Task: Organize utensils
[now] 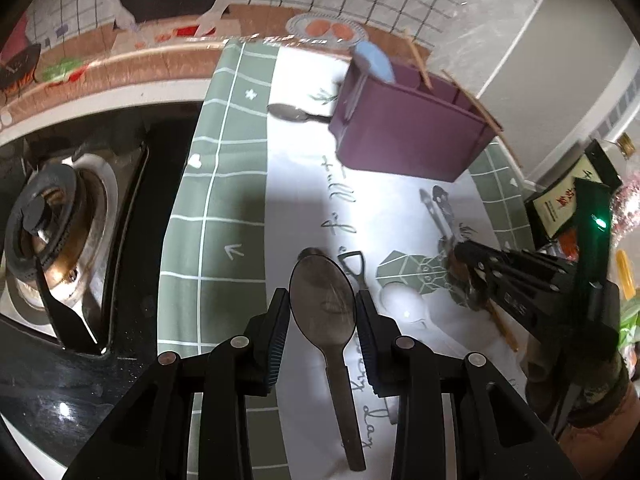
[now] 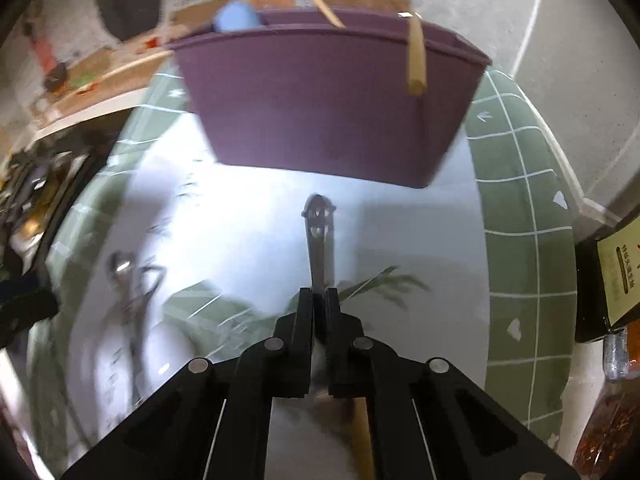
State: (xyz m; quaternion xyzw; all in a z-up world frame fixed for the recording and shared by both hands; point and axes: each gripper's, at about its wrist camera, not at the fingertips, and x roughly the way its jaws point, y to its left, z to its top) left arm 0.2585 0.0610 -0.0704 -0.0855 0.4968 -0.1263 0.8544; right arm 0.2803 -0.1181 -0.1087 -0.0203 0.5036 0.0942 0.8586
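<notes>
My left gripper (image 1: 322,294) is shut on a metal spoon (image 1: 324,312), gripping its bowl from both sides; the handle runs back toward the camera. The spoon hangs above the mat (image 1: 216,200). My right gripper (image 2: 319,291) is shut on a thin metal utensil (image 2: 319,240) whose cut-out handle end points at the purple caddy (image 2: 328,104). From the left wrist the right gripper (image 1: 460,250) shows low at the right, with the utensil (image 1: 440,208) in front of it. The caddy (image 1: 408,128) holds wooden chopsticks (image 2: 416,60) and a blue-handled thing (image 2: 236,16).
On the mat lie another metal spoon (image 1: 288,112) beside the caddy, a white spoon (image 1: 404,304), a black-handled tool (image 1: 354,264) and a wooden chopstick (image 1: 504,328). A gas burner (image 1: 52,216) stands left of the mat. A dark box (image 2: 616,276) stands at the right.
</notes>
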